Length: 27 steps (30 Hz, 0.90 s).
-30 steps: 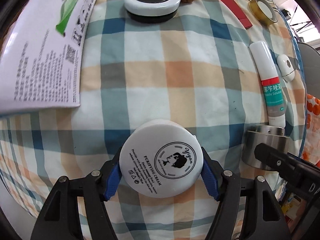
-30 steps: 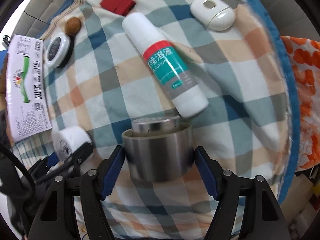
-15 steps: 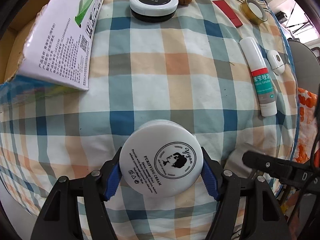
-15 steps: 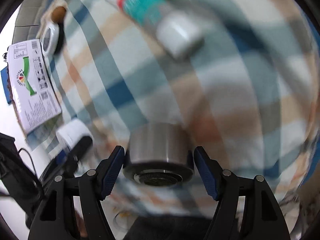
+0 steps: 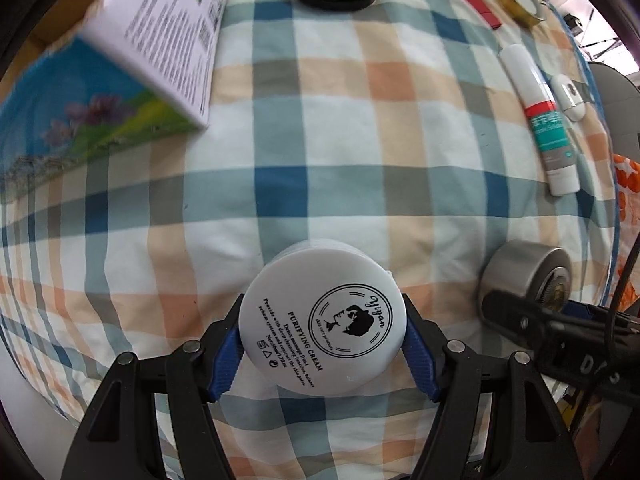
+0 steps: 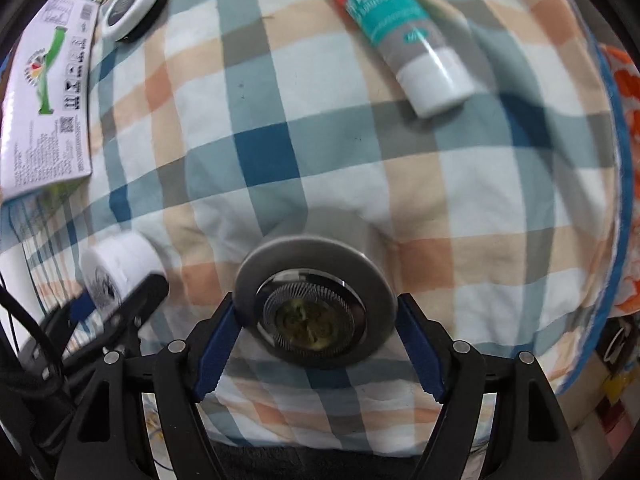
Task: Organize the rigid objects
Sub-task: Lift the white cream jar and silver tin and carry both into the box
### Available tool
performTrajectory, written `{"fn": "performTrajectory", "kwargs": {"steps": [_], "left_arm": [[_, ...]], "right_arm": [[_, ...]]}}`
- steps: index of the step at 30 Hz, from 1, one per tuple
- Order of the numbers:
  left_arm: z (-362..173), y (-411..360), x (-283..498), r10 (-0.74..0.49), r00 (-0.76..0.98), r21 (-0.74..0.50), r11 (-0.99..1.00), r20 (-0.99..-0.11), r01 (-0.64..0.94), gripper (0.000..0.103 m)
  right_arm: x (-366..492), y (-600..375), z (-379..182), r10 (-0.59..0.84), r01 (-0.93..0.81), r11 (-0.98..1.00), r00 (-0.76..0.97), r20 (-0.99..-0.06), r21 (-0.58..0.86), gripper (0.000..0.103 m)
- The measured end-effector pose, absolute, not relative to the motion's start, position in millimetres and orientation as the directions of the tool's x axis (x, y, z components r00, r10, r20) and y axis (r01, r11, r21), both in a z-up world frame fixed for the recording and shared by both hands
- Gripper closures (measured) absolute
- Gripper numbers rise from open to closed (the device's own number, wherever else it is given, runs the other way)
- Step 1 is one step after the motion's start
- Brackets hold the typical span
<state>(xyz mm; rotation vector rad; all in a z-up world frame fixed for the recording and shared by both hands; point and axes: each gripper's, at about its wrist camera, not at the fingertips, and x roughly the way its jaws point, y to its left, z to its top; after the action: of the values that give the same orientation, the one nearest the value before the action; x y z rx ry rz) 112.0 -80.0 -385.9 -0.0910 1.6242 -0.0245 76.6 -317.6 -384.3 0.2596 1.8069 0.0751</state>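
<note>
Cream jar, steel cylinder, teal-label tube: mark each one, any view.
Cream jar (image 5: 322, 322), left wrist view, middle of its printed white lid.
Steel cylinder (image 6: 314, 306), right wrist view, its round end face with the mesh centre.
Teal-label tube (image 6: 394, 20), right wrist view, on the teal label band.

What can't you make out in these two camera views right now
- Left wrist view: the box is blurred and cut off by the frame edge; its small print is unreadable.
- Left wrist view: the right gripper covers part of the metal cylinder.
- Right wrist view: the left gripper hides part of the blurred cream jar.
- Right wrist view: the tube is cut off at the top.
</note>
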Motion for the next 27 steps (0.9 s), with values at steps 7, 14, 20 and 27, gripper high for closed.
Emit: {"fn": "performTrajectory", "kwargs": {"steps": [7,14,20,27], "left_arm": [[-405.5,-67.0,117.3,-0.072,-0.065,-0.068,0.995,-0.995,-0.067,0.035],[-405.7,-70.5,119.6,-0.056,-0.046,-0.054,0.997,-0.997,-0.047,0.036],[-396.1,-63.5,115.2,-0.059,-0.034,-0.057,0.997,-0.998,-0.054,0.036],[-365.3,-66.9,105.4,-0.044,0.030,-0.045,0.998,-0.999,-0.044,0.036]], "right_arm": [[75.5,-312.4,-404.7,0.131,0.124,0.986,-0.195,-0.972,0.108,0.024],[79.8,-289.5,-409.5,0.079,0.129,0.990,-0.191,-0.979,0.054,0.028],[103.8,-259.1,-418.3,0.041,0.090,0.996,-0.196,-0.980,0.024,0.029],[96.4,-251.2,-410.7,0.068,0.078,0.996,-0.211,-0.975,0.053,0.030]]}}
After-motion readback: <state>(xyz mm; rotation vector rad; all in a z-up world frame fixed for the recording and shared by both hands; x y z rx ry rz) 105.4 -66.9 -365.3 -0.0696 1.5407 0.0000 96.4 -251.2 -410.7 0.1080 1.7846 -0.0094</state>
